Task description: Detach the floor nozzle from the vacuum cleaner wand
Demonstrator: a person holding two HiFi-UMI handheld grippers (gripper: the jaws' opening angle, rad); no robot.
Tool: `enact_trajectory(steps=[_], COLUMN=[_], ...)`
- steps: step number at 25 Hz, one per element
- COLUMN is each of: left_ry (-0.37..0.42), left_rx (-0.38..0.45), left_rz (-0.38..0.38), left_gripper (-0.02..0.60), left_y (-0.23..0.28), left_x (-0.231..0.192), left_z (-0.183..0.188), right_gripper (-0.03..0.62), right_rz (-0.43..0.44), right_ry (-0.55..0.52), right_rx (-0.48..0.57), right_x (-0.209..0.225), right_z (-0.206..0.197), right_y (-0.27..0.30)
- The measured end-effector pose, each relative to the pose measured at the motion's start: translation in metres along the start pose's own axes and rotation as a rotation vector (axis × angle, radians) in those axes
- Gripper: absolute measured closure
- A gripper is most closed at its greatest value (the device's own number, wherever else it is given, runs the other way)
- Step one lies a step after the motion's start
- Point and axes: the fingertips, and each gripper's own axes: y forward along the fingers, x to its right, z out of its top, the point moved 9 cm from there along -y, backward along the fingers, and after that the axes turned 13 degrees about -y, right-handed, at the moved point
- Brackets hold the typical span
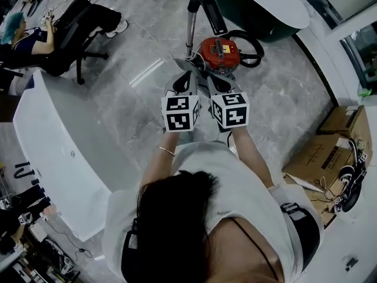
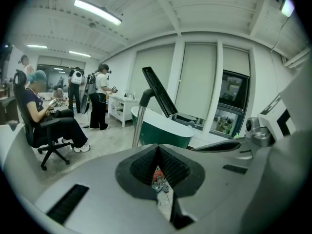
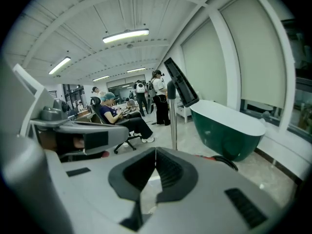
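Observation:
A red canister vacuum (image 1: 220, 53) sits on the grey floor ahead of me, with its black hose (image 1: 252, 50) looped at its right. Its metal wand (image 1: 190, 33) stands upright just left of it, and the black floor nozzle (image 1: 208, 7) sits at the wand's top end. In the left gripper view the wand (image 2: 139, 123) rises to the slanted nozzle (image 2: 159, 90). The same wand (image 3: 173, 121) and nozzle (image 3: 180, 84) show in the right gripper view. My left gripper (image 1: 184, 85) and right gripper (image 1: 218, 86) are side by side just short of the vacuum, both shut and empty.
A green bathtub (image 1: 262, 7) with a white rim stands behind the vacuum. A white curved counter (image 1: 59, 140) runs along my left, and a person sits on an office chair (image 1: 76, 34) beyond it. Cardboard boxes (image 1: 330, 152) lie at the right by the window wall.

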Motion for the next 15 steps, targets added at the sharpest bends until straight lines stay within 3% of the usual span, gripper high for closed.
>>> enact_trajectory(steps=[15], left_ry=[0.031], left_rx=[-0.030], left_rz=[-0.072], left_gripper=[0.577], left_y=[0.050], left_x=[-0.023], left_z=[0.033], right_gripper=[0.579], right_rz=[-0.064], right_ry=[0.004], right_rx=[-0.015], right_x=[0.017], right_z=[0.030], right_y=[0.042])
